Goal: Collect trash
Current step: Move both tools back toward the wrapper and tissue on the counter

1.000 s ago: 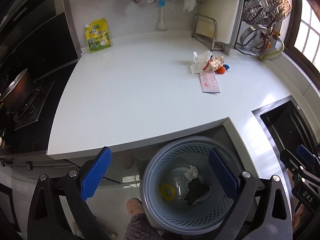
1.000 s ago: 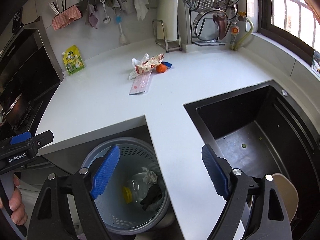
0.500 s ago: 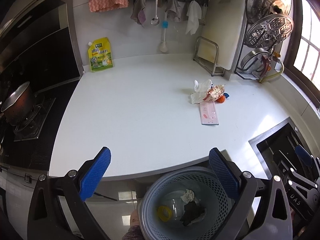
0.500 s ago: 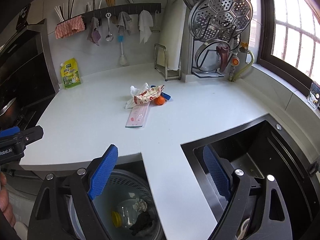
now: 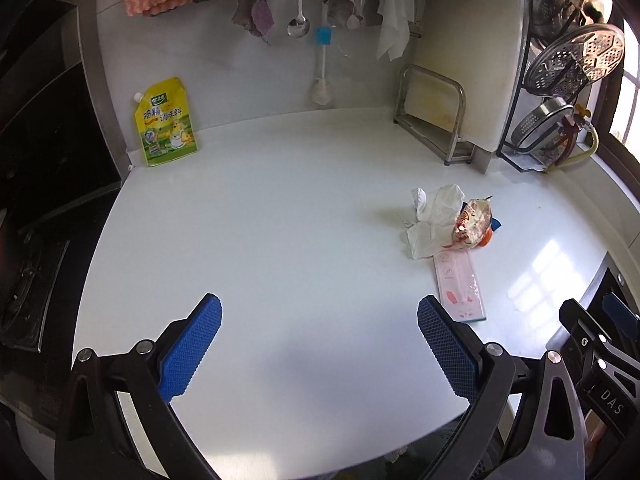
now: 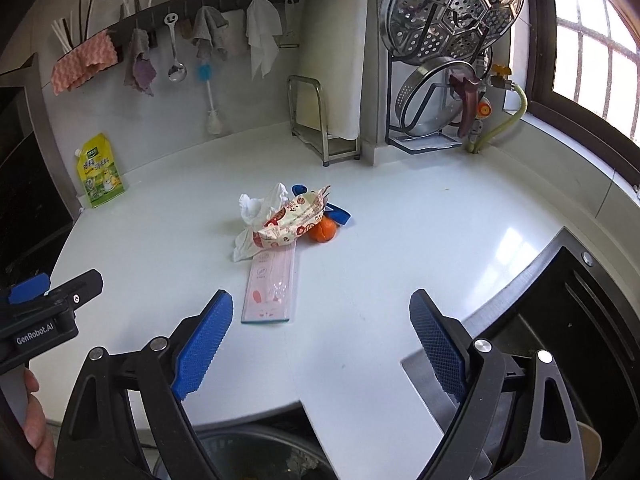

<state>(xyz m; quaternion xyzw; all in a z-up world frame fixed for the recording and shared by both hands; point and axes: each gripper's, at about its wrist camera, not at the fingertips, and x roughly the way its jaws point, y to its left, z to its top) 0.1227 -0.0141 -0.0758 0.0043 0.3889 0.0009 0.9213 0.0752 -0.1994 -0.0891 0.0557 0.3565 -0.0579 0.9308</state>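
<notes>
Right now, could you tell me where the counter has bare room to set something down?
The widest free patch lies between the yellow pouch at the wall and the trash pile. Another runs from the pile to the sink. It is crowded around the pink packet and the back racks.

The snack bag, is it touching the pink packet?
Touching. In the right wrist view the snack bag lies over the far end of the pink packet, with no gap between them.

A yellow seasoning pouch leans against the wall on the white desk; a ladle hangs above.
</notes>
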